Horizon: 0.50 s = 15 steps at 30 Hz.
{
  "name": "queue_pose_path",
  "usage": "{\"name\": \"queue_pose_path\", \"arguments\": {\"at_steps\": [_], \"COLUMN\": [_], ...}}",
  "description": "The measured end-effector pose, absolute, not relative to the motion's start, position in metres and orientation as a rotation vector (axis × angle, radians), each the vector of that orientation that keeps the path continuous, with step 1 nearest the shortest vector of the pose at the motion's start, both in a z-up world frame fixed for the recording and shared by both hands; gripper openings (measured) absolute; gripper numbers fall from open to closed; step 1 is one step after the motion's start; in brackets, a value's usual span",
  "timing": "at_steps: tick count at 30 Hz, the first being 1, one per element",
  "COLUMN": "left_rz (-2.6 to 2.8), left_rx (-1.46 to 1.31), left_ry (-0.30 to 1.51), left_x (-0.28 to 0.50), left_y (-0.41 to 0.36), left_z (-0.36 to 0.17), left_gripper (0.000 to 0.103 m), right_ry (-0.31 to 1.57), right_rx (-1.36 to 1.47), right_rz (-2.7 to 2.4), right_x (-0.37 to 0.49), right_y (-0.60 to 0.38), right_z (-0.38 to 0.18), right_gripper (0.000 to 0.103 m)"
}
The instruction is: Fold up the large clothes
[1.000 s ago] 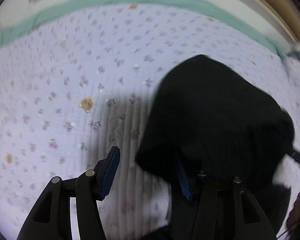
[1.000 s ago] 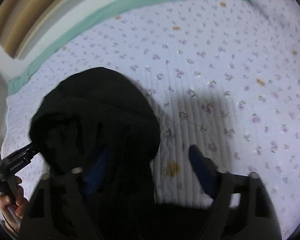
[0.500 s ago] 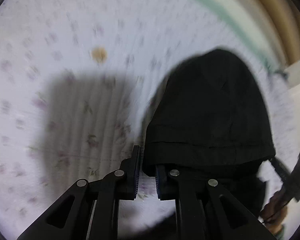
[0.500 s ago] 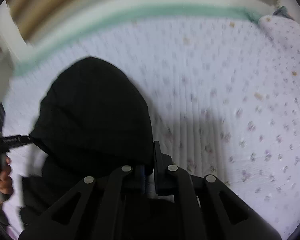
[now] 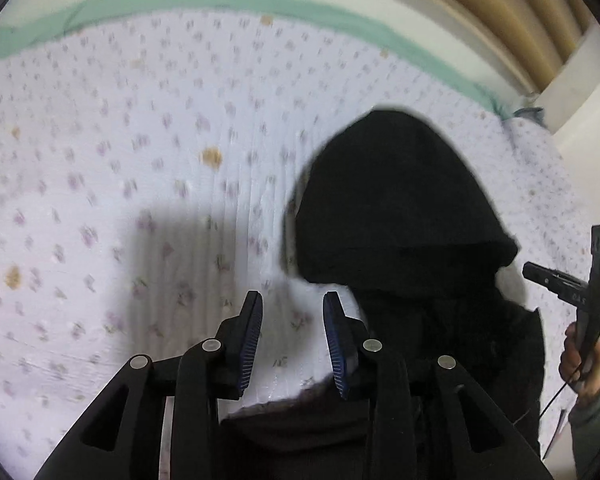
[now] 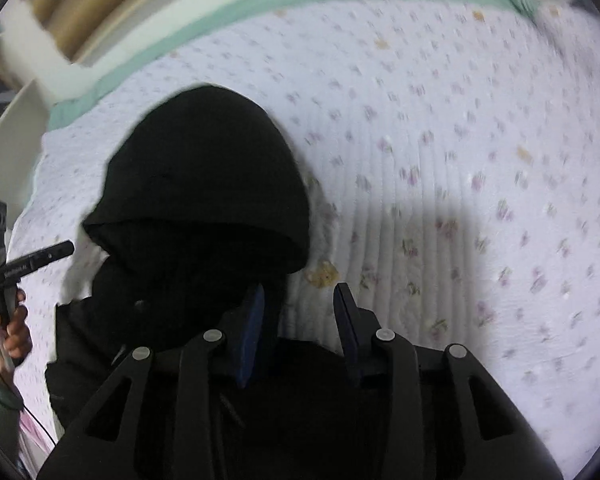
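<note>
A black hooded garment lies on the floral quilt, hood pointing away from me; it also shows in the right wrist view. My left gripper is open and empty, just left of the garment's edge, over bare quilt. My right gripper is open and empty, at the garment's right edge; its left finger stands over the black cloth. The right gripper shows at the far right of the left wrist view, and the left one at the far left of the right wrist view.
The white quilt with purple flowers covers the bed, with a green sheet edge at the far side. A wall and tan curtain stand beyond. White shelving is left of the bed.
Both grippers were shut at the garment's lower hood edge half a second ago and have opened and let go. The garment now lies flat on the quilt.
</note>
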<state>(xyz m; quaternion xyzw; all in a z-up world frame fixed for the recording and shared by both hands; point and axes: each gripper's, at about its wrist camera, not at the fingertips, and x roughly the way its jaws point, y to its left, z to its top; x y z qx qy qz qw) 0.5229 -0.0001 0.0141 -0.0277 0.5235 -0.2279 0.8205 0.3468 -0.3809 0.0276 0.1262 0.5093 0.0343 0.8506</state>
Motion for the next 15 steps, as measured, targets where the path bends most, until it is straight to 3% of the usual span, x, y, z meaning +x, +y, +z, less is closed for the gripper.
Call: {"name": "queue_pose_path", "arguments": {"at_steps": [2, 3, 5, 8, 15], "left_rz": [-0.524, -0.557, -0.597, -0.609, -0.566], "left_rx": [-0.078, -0.089, -0.085, -0.041, 0.008], "left_ry": [1.054, 1.032, 1.003, 1.01, 1.182], "left_x": [0.53, 0.538, 0.545, 0.563, 0.589], "left_y": [-0.011, -0.023, -0.047, -0.082, -0.103], "left_z": [0.038, 0.048, 0.058, 0.046, -0.041], "left_gripper": [0.038, 0.047, 0.055, 0.055, 0.055], "right_ry": [1.029, 0.996, 0.946, 0.877, 1.039], "right_rx": [0.247, 0.233, 0.194, 0.099, 0.115], "right_rz": [0.102, 0.125, 0.152, 0.177, 0.162], "right_x": [0.356, 0.368, 0.389, 0.431, 0.505], "right_y": [-0.373, -0.365, -0.349, -0.322, -0.308], "right_z": [0.049, 0.062, 0.078, 0.084, 0.009], "right_gripper": [0.045, 0.057, 0.079, 0.081, 0.07]}}
